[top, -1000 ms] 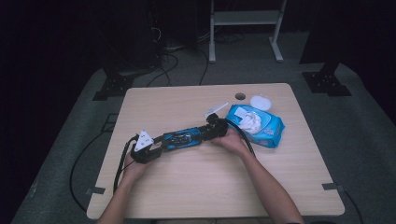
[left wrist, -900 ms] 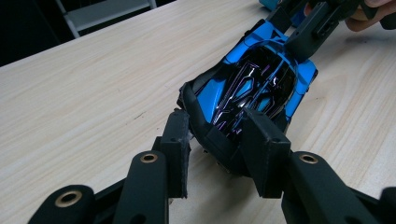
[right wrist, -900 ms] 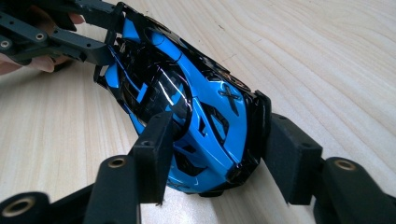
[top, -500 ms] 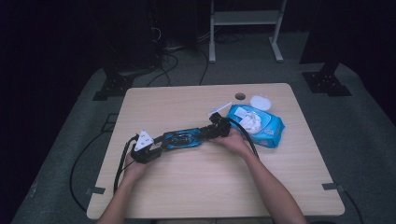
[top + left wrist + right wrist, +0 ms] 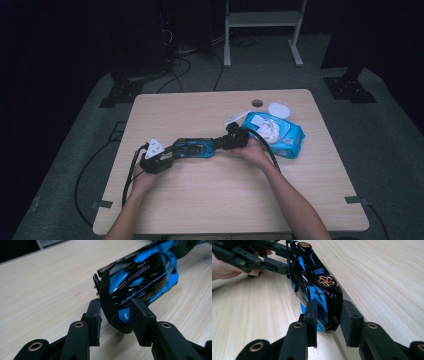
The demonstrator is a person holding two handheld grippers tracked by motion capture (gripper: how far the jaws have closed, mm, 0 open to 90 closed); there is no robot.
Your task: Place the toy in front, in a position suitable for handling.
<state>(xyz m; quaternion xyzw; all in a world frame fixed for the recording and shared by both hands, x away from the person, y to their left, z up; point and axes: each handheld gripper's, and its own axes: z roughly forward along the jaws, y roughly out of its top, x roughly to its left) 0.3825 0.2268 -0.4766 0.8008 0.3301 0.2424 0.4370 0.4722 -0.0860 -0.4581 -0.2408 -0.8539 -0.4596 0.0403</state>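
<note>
Landmark for all positions: the toy car (image 5: 194, 148), blue and black, on the tabletop (image 5: 210, 200).

Nearest the person, a broad bare stretch of tabletop lies between the car and the near edge, crossed only by the two forearms.

The left tongs (image 5: 159, 159) stand at the car's left end. In the left gripper view the left tongs (image 5: 115, 315) are closed on the black fin at the car's end (image 5: 140, 282): one pad presses it, the other sits just beside it. The jaws are nearly as narrow as they go.

The right tongs (image 5: 231, 141) stand at the car's right end. In the right gripper view the right tongs (image 5: 328, 315) straddle the car's (image 5: 317, 290) nose, and the jaws have just been closing with the nose between them. The left pad touches the body; a thin gap shows at the right pad, so a firm grip cannot be confirmed. The car appears tilted on its side, one copper-coloured wheel (image 5: 325, 280) facing up.

Beyond the car to the right, close behind the right tongs, lies a blue wipes pack (image 5: 277, 132), with a white lid (image 5: 279, 109) further out. Left of the car the tabletop is open to its edge.
</note>
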